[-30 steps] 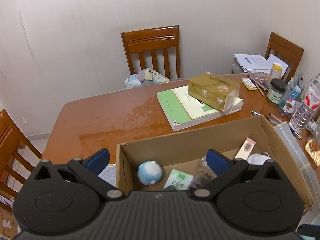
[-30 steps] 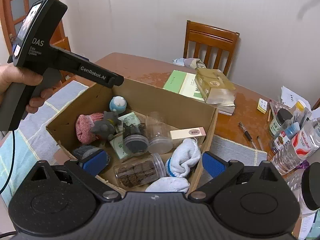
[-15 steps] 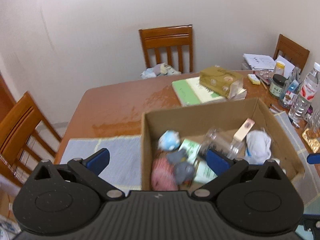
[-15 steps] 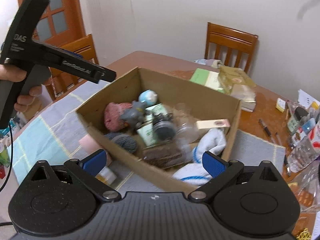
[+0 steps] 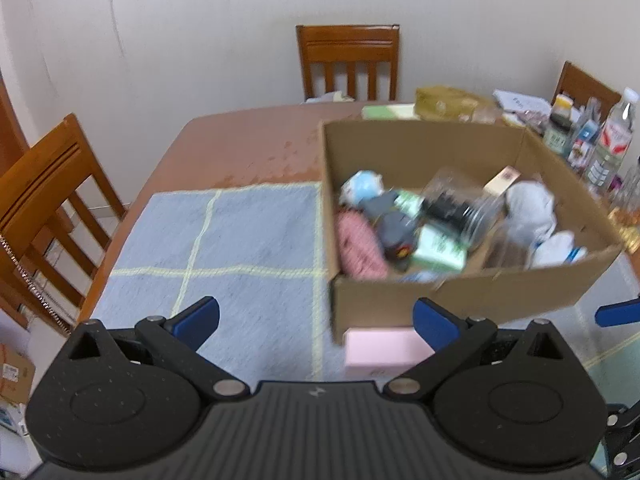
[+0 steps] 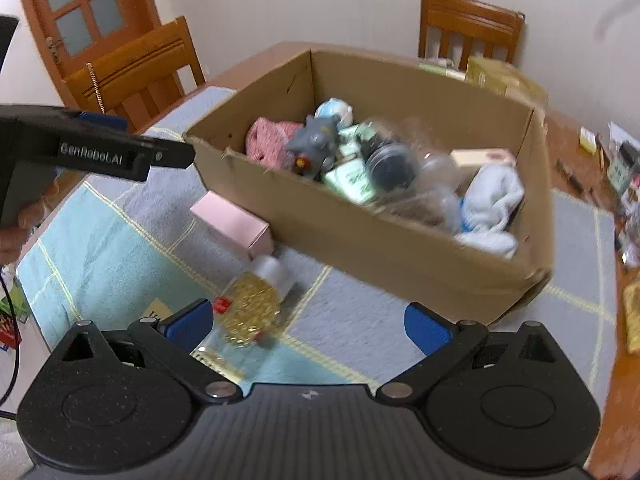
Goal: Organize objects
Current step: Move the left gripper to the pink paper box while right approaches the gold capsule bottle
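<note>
- Left gripper (image 5: pixel 316 322): spread wide, nothing between the fingers; it hangs above the blue-grey checked cloth mat (image 5: pixel 248 240) on the brown wooden surface (image 5: pixel 240 148).
- Right gripper (image 6: pixel 308 324): likewise released and empty, aimed at the near wall of the open brown cardboard box (image 6: pixel 400 248).
- Task items: most already sit in the box — pink knitted bundle (image 6: pixel 266 142), grey plush toy (image 6: pixel 316 146), pale blue round toy (image 6: pixel 334 110), green carton (image 6: pixel 354 178), white rolled socks (image 6: pixel 494 196).
- Two lie outside on the mat: a flat pink rectangular box (image 6: pixel 232 222) touching the cardboard wall, and just beside it a clear white-capped bottle of yellow beads (image 6: pixel 252 304).
- Step in hand, by my judgement: choosing the next pick. The bottle lies nearest the right gripper; the move calls for lowering, straddling its body, then closing.
- Poorly seen: the box contents are motion-blurred — a dark-lidded clear jar (image 6: pixel 394 166) is probably there, its outline uncertain. The left gripper's body cuts off the pink box's near edge in the left view.
</note>
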`<state>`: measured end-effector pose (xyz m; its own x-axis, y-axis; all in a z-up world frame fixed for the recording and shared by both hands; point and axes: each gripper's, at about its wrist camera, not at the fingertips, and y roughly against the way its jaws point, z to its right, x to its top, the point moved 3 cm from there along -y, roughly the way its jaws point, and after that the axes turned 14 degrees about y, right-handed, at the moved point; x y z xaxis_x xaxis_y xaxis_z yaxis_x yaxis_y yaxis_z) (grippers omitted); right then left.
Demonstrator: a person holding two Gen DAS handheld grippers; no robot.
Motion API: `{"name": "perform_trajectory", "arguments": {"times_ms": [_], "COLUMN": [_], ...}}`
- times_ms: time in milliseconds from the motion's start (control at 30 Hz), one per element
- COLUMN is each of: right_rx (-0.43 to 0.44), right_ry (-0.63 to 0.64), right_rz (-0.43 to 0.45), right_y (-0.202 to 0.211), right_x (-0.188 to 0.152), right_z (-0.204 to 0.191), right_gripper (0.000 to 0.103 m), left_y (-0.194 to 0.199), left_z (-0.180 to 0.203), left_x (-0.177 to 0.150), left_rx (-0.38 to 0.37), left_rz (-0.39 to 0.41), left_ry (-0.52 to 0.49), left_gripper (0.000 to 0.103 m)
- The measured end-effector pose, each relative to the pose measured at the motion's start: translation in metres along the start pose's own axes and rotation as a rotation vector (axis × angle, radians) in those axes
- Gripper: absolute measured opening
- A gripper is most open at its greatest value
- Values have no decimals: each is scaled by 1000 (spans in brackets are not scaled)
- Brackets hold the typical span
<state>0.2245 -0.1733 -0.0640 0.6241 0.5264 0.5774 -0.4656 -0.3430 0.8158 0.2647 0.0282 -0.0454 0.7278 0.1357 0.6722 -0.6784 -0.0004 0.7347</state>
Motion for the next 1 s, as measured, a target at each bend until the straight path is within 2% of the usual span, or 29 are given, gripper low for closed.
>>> {"name": "perform_trajectory", "arguments": {"times_ms": [167,433,533,700,1000], "right_rx": [-7,-44,-91,-170,-232], "right_ry": [-22,-29,-18,-12,-62], "right_rz": [-39,-86,-105,-144,-199], "right_y": [-18,-51,-64,-79,-73], "right_x": [1,12,15,13,-11], "right_z": [-23,-47,-51,-52,-40], "right_gripper": [103,103,103,103,103], "left_y": [-4,-14,-16,-23,-32], "left_z": [-21,-40,-45,-42,-18], "left_x": [-13,-25,-27,-30,-44], "left_rx": [10,-50,-100,-139,-218], "left_rz": [-17,-52,-61,-74,-116], "left_ry": [11,13,13,-6,-50], "left_gripper": [102,102,102,102,102]}}
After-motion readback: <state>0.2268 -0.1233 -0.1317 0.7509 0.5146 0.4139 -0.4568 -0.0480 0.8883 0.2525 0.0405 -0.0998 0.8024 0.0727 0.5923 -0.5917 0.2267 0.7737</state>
